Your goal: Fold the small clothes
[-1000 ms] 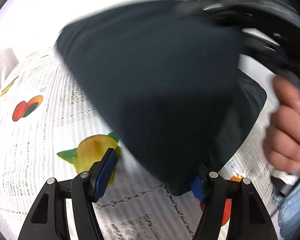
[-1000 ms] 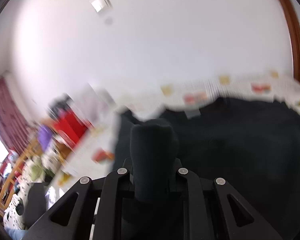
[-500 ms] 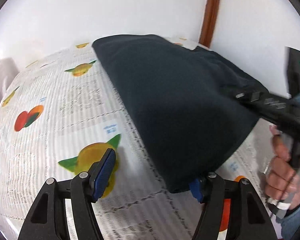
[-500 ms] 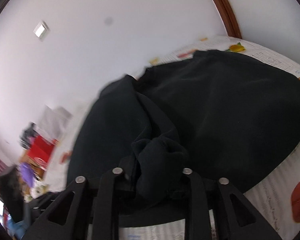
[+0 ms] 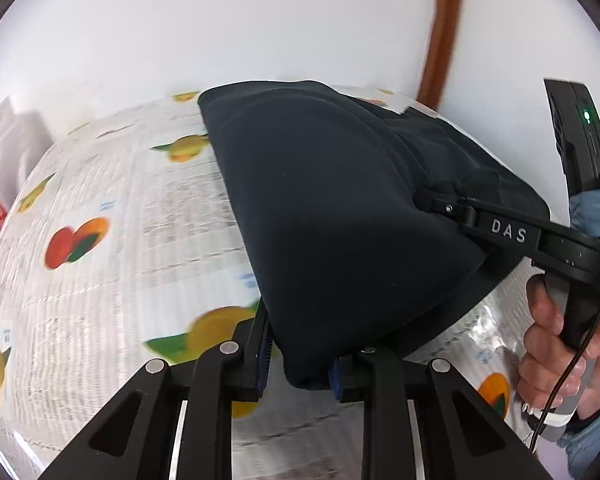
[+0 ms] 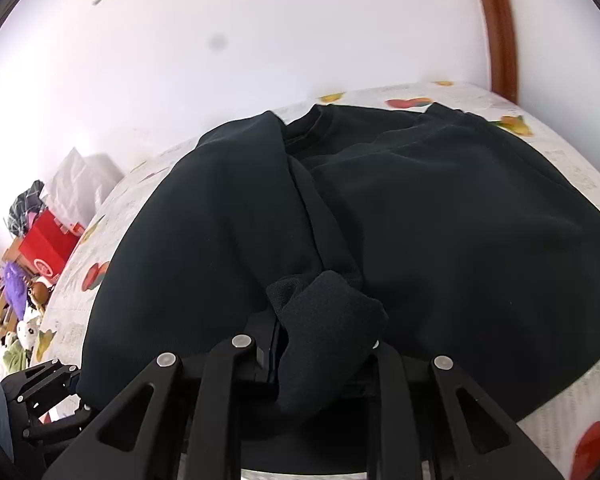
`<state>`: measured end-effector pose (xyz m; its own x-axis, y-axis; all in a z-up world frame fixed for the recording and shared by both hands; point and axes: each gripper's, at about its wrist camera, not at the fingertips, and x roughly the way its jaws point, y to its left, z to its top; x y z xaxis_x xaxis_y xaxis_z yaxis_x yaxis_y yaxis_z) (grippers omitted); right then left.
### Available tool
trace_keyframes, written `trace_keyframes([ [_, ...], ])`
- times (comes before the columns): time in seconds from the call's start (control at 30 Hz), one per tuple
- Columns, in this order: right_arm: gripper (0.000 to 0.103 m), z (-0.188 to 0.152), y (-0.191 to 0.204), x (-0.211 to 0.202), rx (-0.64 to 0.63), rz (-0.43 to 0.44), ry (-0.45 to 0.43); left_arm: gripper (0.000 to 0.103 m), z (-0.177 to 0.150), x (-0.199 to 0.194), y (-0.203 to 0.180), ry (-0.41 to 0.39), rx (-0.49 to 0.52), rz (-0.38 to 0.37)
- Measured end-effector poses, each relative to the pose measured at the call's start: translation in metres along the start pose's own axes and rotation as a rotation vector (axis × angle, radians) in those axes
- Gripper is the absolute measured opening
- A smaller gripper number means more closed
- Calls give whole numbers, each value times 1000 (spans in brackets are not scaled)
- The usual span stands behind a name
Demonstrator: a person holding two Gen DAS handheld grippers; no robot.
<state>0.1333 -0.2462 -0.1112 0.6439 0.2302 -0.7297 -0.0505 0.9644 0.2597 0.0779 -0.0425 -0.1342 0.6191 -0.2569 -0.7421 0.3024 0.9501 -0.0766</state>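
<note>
Backdrop: white wall (image 5: 260,20) with a brown wooden frame (image 5: 440,32) rising at its right side, behind a desk (image 5: 100,200) under a fruit-printed cloth.
Garment: a dark sweatshirt (image 6: 440,208) lies spread on the desk ahead of both sets of jaws; its left part is folded over the body, and the neckline sits at the far end in the right wrist view.
Left gripper (image 5: 298,364): jaws nearly closed on the near corner of the folded layer, blue pads on either side of the cloth, the corner raised off the desk.
Right gripper (image 6: 320,344): jaws clamped on a bunched wad of the same fabric that bulges up between them; seen from the left wrist view, it reaches in from the right and bites the fold's edge.
Right hand (image 5: 556,360): wrapped around the right gripper's handle, beyond the right jaw of the left gripper.
Surroundings: a red box (image 6: 48,240) and cluttered soft items (image 6: 20,320) lie far left of the right jaws, past the desk edge.
</note>
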Motion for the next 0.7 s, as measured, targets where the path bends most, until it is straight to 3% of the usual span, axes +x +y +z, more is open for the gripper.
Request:
trace_keyframes([
  [0.27,18,6,71,30,-86,93,47,21,-18,-26,76,-2,-113,40],
  [0.37,19,8,91,39,-158,181,49,21,-31,-36,104,2,-150,53],
  [0.47,26,8,88,37,-125,263,64,22,-39,-42,118,-1,-165,27],
  [0.53,34,7,83,29,-104,285,50,25,-47,-47,124,-7,-168,12],
  [0.6,41,8,83,25,-120,266,35,39,-50,-48,126,-10,-177,-12],
  [0.7,47,12,81,31,-120,249,51,46,-50,-42,129,-10,-207,-9],
])
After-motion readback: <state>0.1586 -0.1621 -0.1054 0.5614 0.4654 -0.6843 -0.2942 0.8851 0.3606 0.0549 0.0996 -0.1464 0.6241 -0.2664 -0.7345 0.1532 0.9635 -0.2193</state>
